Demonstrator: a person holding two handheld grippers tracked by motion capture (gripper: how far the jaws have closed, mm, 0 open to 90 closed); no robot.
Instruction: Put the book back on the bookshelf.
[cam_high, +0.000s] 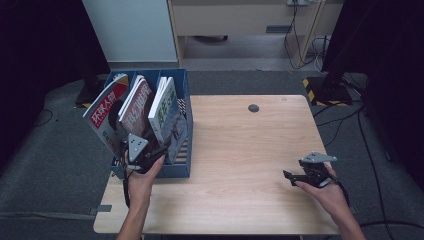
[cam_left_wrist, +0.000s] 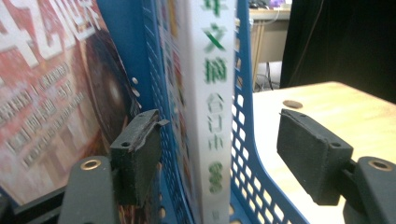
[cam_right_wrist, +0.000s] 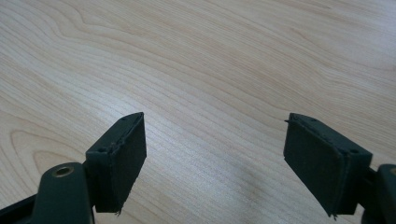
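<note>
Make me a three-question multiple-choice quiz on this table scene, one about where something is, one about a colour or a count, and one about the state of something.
1. Where does the file rack stand on the table?
A. at its left edge
B. in the middle
C. at its right edge

2. What colour is the file rack?
A. red
B. blue
C. yellow

3. How do the jaws of the left gripper stand?
A. shut on nothing
B. open, one on each side of the white magazine's spine
C. flat on the table

Answers: 1 A, the high view shows it at the left edge; 2 B, its mesh walls are blue; 3 B, the left gripper view shows the spine between the parted jaws.
</note>
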